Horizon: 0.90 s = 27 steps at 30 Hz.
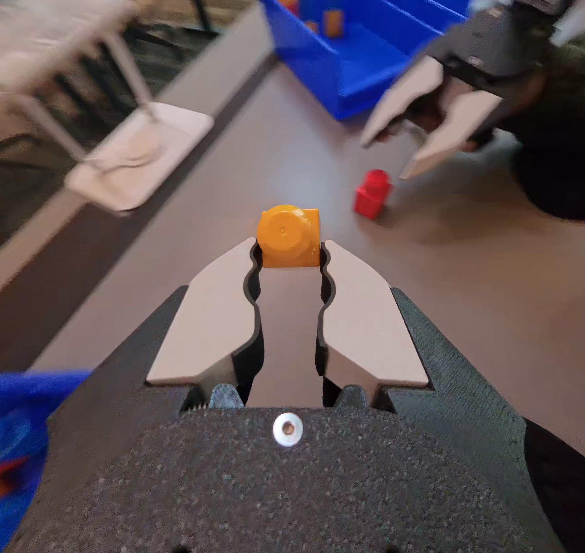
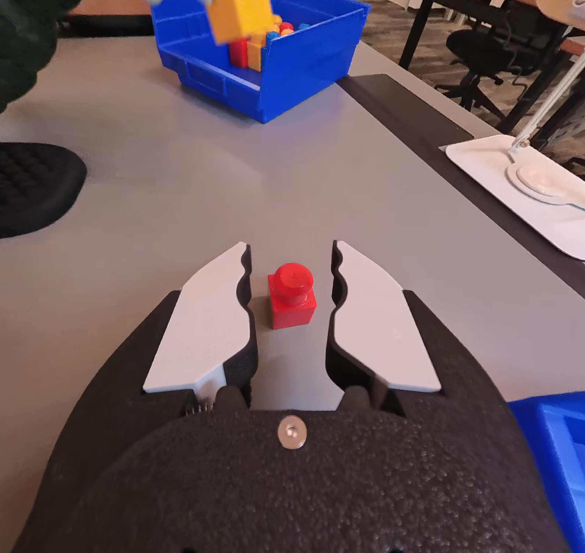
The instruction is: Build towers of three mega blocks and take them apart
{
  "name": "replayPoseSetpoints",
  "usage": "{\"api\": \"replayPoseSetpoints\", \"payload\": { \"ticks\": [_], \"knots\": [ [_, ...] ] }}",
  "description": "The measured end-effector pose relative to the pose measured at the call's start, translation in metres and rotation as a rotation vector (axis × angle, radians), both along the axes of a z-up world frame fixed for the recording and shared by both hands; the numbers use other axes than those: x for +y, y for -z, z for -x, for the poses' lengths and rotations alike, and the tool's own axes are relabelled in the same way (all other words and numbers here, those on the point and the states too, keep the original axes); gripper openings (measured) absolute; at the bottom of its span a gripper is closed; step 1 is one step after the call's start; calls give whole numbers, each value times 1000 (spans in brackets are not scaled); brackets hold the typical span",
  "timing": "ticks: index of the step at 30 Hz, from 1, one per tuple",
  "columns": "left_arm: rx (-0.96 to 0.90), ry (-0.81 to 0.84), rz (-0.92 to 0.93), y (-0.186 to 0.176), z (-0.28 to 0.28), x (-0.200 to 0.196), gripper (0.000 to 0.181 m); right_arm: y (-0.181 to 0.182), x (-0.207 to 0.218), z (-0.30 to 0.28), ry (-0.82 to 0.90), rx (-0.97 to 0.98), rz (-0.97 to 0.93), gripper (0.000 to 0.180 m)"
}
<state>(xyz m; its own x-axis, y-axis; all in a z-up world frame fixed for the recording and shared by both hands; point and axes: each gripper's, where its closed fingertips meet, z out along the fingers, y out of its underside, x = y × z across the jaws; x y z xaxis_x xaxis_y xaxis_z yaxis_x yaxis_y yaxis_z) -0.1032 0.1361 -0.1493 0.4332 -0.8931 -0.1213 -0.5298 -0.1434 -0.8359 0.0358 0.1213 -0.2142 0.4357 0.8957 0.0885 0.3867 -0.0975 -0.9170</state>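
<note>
The left gripper (image 1: 289, 253) is clamped on 1 orange block (image 1: 288, 241), pinched at the fingertips and held clear above the grey worktop (image 1: 316, 145), stud turned toward the camera. The right gripper (image 2: 291, 279) is spread wide with nothing held; 1 red block (image 2: 292, 300) stands upright on the worktop between its fingers, touching neither. A blue bin (image 2: 304, 63) holding further blocks sits well apart at the far side of the worktop. Judged step: building phase, start of a tower, with the red block as the likely base and no blocks joined yet. The next move probably calls for the right gripper to close on the red block's flat sides to steady it, and for the left gripper to rotate the orange block stud-up, align its hollow underside over the red stud, and press straight down. Misalignment could tip the unsecured base.
</note>
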Motion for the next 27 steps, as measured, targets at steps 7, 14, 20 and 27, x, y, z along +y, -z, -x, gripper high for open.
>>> {"api": "replayPoseSetpoints", "payload": {
  "ticks": [7, 14, 20, 27],
  "knots": [
    [203, 286, 191, 106, -68, -44, 35, 15, -9, -6, -59, -50, 95, 63],
    [75, 201, 136, 76, -49, -23, 54, 34, -10, -10, -76, -135, 124, 65],
    [-215, -334, -62, -22, 84, 71, 42, 37, -8, -9, -70, -142, 130, 65],
    [-99, -746, 147, 55, 211, 144, 49, 35, -7, -10, -63, -142, 117, 65]
  ]
}}
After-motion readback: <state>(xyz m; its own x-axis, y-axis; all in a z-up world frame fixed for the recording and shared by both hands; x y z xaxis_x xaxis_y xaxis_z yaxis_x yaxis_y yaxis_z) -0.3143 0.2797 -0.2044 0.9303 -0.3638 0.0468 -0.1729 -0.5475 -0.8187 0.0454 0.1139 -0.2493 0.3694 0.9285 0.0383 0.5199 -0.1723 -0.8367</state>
